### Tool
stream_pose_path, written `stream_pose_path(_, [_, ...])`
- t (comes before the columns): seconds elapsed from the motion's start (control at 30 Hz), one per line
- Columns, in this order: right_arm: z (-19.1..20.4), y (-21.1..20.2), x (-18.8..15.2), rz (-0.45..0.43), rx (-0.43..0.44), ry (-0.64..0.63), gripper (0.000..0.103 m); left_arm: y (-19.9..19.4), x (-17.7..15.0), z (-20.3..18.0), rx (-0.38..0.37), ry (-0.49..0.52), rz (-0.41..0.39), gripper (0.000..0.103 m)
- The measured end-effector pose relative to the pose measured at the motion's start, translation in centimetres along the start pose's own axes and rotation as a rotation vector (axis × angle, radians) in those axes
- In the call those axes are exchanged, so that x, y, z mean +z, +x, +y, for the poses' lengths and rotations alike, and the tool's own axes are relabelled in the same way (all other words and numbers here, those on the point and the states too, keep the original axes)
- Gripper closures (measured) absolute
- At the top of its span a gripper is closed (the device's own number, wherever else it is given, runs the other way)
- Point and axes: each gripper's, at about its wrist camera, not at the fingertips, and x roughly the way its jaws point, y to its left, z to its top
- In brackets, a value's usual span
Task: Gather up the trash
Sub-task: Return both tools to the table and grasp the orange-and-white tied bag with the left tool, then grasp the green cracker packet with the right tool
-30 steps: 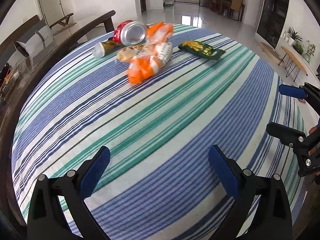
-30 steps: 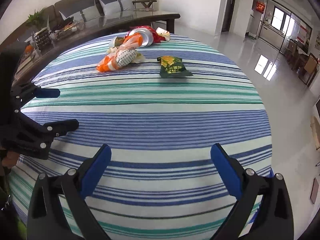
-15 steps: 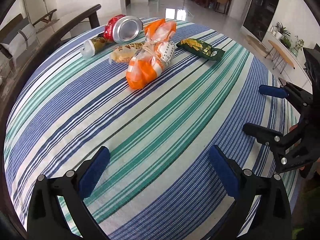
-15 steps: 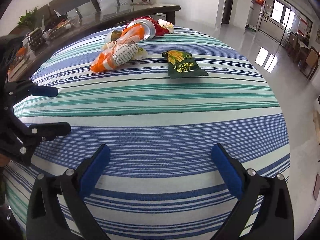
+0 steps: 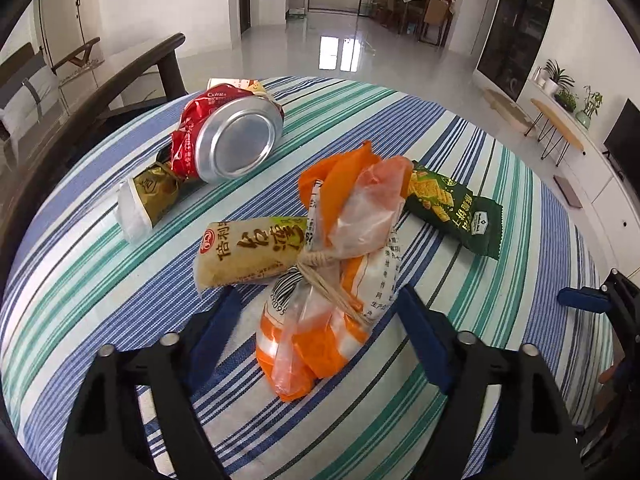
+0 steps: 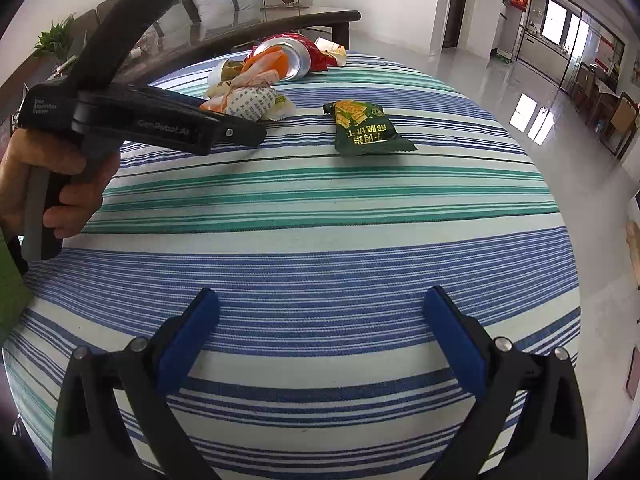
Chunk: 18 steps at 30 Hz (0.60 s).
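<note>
On the striped tablecloth (image 5: pixel 100 300) lies a pile of trash. An orange and white plastic bag (image 5: pixel 320 320) tied with twine lies between the fingers of my left gripper (image 5: pixel 318 294). Its jaws are closing and the pads stand just clear of the bag. Beside the bag are a beige snack packet (image 5: pixel 248 256), a gold and white wrapper (image 5: pixel 148 200) and a silver tin in a red wrapper (image 5: pixel 236 140). A green cracker packet (image 5: pixel 452 208) lies to the right. My right gripper (image 6: pixel 320 294) stands open over bare cloth, well short of the green packet (image 6: pixel 364 128).
A person's hand (image 6: pixel 60 184) holds the left gripper's handle. A dark wooden bench (image 5: pixel 132 68) curves round the table's far left side, with a glass table behind it. Shiny floor (image 5: pixel 344 48) lies beyond the cloth's far edge.
My left gripper has moved forward across the cloth to the pile, and its jaws have narrowed around the orange bag. The right gripper has stayed in place, open.
</note>
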Motion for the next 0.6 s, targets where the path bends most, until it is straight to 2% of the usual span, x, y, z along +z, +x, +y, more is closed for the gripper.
stream_pose_path(0.03, [0.0,0.0,0.0,0.000,0.000,0.000,0.005,-0.2,-0.1,-0.2,0.012,0.007,-0.003,0.046])
stream_pose_path(0.07, [0.0,0.0,0.0,0.000,0.000,0.000,0.005,-0.4,-0.4,-0.2,0.019,0.003,-0.003,0.047])
stream_pose_path(0.17, [0.0,0.0,0.0,0.000,-0.001,0.000,0.005,-2.1,-1.8,-0.2,0.027,-0.041,-0.014,0.048])
stream_pose_path(0.33, [0.0,0.0,0.0,0.000,0.000,-0.001,0.005,-6.0,-6.6,-0.2,0.091,-0.121,-0.003,0.047])
stream_pose_path(0.5, [0.0,0.0,0.0,0.000,0.000,-0.001,0.005,-8.7,-10.4,0.7,0.137,-0.158,-0.015,0.045])
stream_pose_path(0.53, [0.0,0.0,0.0,0.000,0.000,-0.001,0.005,-8.9,-10.7,0.9,0.147,-0.159,-0.020,0.040])
stream_pose_path(0.57, [0.0,0.0,0.0,0.001,0.000,-0.001,0.005,-9.0,-10.9,1.1,0.153,-0.156,-0.023,0.028])
stream_pose_path(0.6, [0.0,0.0,0.0,0.001,0.000,-0.001,0.005,-9.0,-11.0,1.3,0.155,-0.153,-0.027,0.022])
